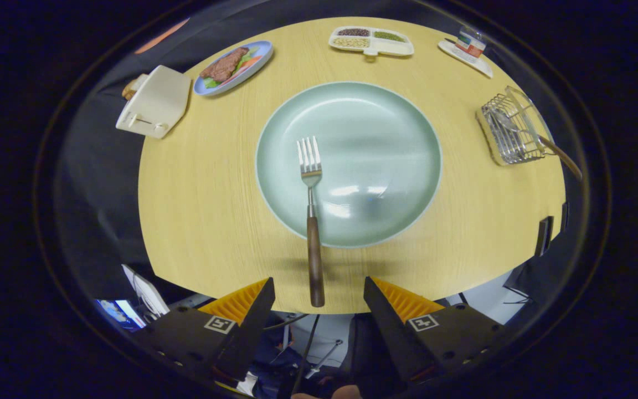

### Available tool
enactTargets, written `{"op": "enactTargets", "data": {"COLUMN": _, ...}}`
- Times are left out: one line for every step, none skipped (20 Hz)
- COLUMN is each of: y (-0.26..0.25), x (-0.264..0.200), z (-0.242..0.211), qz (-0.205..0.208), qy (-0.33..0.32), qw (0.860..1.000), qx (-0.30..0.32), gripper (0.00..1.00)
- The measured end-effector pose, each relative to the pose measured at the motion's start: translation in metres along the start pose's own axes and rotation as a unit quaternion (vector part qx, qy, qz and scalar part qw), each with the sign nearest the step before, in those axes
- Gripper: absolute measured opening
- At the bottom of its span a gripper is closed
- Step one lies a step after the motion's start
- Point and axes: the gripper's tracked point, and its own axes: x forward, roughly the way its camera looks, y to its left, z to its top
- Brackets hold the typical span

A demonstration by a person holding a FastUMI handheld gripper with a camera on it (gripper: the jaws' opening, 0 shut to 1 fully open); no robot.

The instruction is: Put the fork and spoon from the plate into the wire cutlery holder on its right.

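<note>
Wooden table (202,221): gripper (319,291) hovers wide open, empty, straddling fork (312,216) handle.

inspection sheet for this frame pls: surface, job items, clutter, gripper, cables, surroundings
Surface: round wooden table, no spills seen.
Job's things: fork lies with tines on the green plate, its brown handle overhanging the rim toward the jaws. Spoon already sits in the wire cutlery holder right of the plate, handle sticking out.
Clutter: toaster, blue plate of food, divided snack tray, small tray with a container, all beyond the plate.
Gripper: gripper open, the fork handle's end between the jaws, not touched.
Cables: dark cable hanging below the table edge.
Surroundings: black cloth wall; a lit screen low beside the table.
</note>
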Motion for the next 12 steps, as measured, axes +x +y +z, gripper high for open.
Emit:
{"op": "enactTargets", "data": {"y": 0.003, "x": 0.005, "z": 0.001, "qz": 0.003, "qy": 0.002, "qw": 1.000, "qx": -0.001, "gripper": 0.96}}
{"op": "enactTargets", "data": {"y": 0.004, "x": 0.008, "z": 0.001, "qz": 0.004, "qy": 0.001, "qw": 1.000, "qx": -0.001, "gripper": 0.94}}
{"op": "enactTargets", "data": {"y": 0.004, "x": 0.010, "z": 0.003, "qz": 0.003, "qy": -0.001, "qw": 1.000, "qx": 0.001, "gripper": 0.94}}
{"op": "enactTargets", "data": {"y": 0.005, "x": 0.012, "z": 0.005, "qz": 0.002, "qy": -0.003, "qw": 1.000, "qx": 0.000, "gripper": 0.87}}
{"op": "enactTargets", "data": {"y": 0.003, "x": 0.015, "z": 0.006, "qz": -0.004, "qy": -0.004, "qw": 1.000, "qx": -0.001, "gripper": 0.81}}
{"op": "enactTargets", "data": {"y": 0.003, "x": 0.017, "z": 0.008, "qz": -0.006, "qy": -0.005, "qw": 1.000, "qx": -0.002, "gripper": 0.74}}
{"op": "enactTargets", "data": {"y": 0.002, "x": 0.020, "z": 0.010, "qz": -0.006, "qy": -0.003, "qw": 1.000, "qx": -0.005, "gripper": 0.66}}
{"op": "enactTargets", "data": {"y": 0.002, "x": 0.021, "z": 0.010, "qz": -0.007, "qy": -0.002, "qw": 1.000, "qx": -0.006, "gripper": 0.58}}
{"op": "enactTargets", "data": {"y": 0.002, "x": 0.025, "z": 0.010, "qz": -0.007, "qy": 0.001, "qw": 1.000, "qx": -0.011, "gripper": 0.53}}
{"op": "enactTargets", "data": {"y": 0.001, "x": 0.028, "z": 0.009, "qz": -0.008, "qy": 0.004, "qw": 1.000, "qx": -0.016, "gripper": 0.52}}
{"op": "enactTargets", "data": {"y": 0.000, "x": 0.030, "z": 0.009, "qz": -0.009, "qy": 0.007, "qw": 1.000, "qx": -0.020, "gripper": 0.51}}
{"op": "enactTargets", "data": {"y": -0.003, "x": 0.038, "z": 0.010, "qz": -0.013, "qy": 0.006, "qw": 1.000, "qx": -0.016, "gripper": 0.39}}
